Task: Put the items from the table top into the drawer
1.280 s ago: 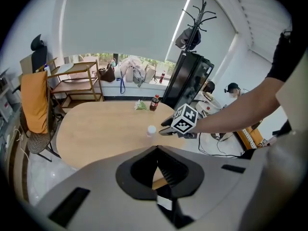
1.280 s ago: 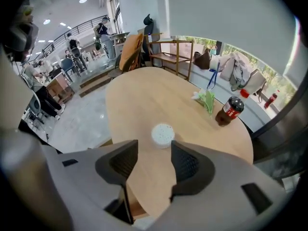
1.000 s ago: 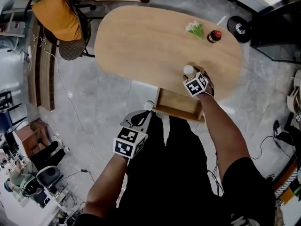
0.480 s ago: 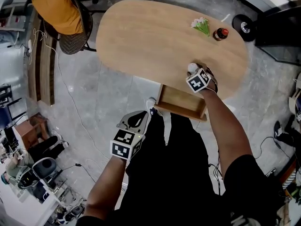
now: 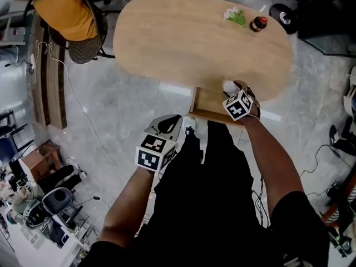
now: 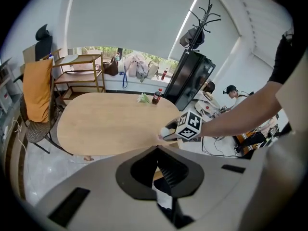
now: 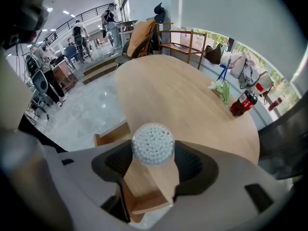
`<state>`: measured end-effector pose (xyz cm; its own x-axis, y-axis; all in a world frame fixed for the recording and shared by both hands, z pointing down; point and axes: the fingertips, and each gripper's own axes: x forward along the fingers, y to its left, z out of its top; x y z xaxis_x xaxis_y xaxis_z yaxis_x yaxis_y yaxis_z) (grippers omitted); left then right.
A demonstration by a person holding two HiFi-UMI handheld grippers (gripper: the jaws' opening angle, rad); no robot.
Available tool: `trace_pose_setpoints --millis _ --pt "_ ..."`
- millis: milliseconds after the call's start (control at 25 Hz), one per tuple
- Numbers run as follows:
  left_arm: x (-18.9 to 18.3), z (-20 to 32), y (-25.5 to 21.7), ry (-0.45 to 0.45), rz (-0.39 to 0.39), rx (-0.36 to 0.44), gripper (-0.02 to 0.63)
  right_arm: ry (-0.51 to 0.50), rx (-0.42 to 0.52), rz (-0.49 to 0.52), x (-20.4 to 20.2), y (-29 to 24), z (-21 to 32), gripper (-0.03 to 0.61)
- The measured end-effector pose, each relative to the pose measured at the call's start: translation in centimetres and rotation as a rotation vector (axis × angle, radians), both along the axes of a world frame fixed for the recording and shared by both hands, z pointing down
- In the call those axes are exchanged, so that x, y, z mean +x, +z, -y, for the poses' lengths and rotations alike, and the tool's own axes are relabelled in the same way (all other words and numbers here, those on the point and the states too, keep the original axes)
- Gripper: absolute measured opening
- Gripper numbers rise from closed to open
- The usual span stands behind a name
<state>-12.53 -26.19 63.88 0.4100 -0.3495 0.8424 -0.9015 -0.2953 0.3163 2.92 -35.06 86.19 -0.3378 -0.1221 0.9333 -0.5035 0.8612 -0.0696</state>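
Risk: here's the danger. The white round knobbly ball (image 7: 153, 142) is pinched only at its sides, so a slack squeeze or a jolt could let it roll free, miss the open wooden drawer (image 5: 210, 103) and drop to the grey stone floor (image 5: 128, 110).
Second risk: the ball hangs right at the near edge of the oval pale-wood surface (image 5: 183, 43). Lowered too close in, it could clip that edge or a drawer wall and get knocked loose.
Right arm: stretched forward and out from the body, wrist dipped so the right tongs (image 5: 233, 89) aim down over the drawer.
Right tongs: closed on the ball, one jaw on each side of it.
Left arm: bent, low and drawn back beside the person's legs (image 5: 206, 193), well apart from the surface.
Left tongs (image 6: 157, 149): jaws together, nothing between them.
Task thing: the ball is in the air above the drawer at the near edge, and by my reading it touches neither.
Left to do: a green-and-white flower sprig (image 5: 236, 16) and a dark bottle with a red cap (image 5: 258, 24) sit side by side at the far right end of the surface. That's a long reach, and a careless grab there could tip the bottle.
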Motion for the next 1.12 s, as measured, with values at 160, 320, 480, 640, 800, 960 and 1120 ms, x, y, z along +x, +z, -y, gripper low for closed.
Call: trace_pose_setpoints --millis 160,320,480,640,800,960,1120 --pt "-1.3 -1.2 0.5 0.035 0.003 0.001 0.005 0.024 -0.049 -0.005 -0.5 1.5 -6.7 0.265" --pt "-1.2 -3.1 1.3 0.047 -0.014 -0.018 0.005 0.051 -0.081 -0.023 -0.5 4.6 -11.1 0.265" --pt "-0.9 -5.3 2.0 0.076 -0.008 -0.040 0.005 0.055 -0.073 -0.050 -0.6 8.5 -12.6 0.265" --pt "-1.4 -6.5 3.4 0.057 0.001 -0.073 0.005 0.071 -0.071 -0.036 -1.3 12.2 -12.2 0.265" --pt "-2.3 -7.2 4.7 0.050 0.004 -0.091 0.005 0.055 -0.042 -0.030 -2.4 14.5 -11.7 0.265" --pt "-2.7 -7.4 5.8 0.021 -0.008 -0.103 0.005 0.061 -0.044 -0.060 -1.6 16.3 -11.9 0.267" --pt "-2.7 -8.0 6.0 0.017 -0.015 -0.097 0.005 0.008 -0.055 -0.095 -1.0 16.9 -12.8 0.267"
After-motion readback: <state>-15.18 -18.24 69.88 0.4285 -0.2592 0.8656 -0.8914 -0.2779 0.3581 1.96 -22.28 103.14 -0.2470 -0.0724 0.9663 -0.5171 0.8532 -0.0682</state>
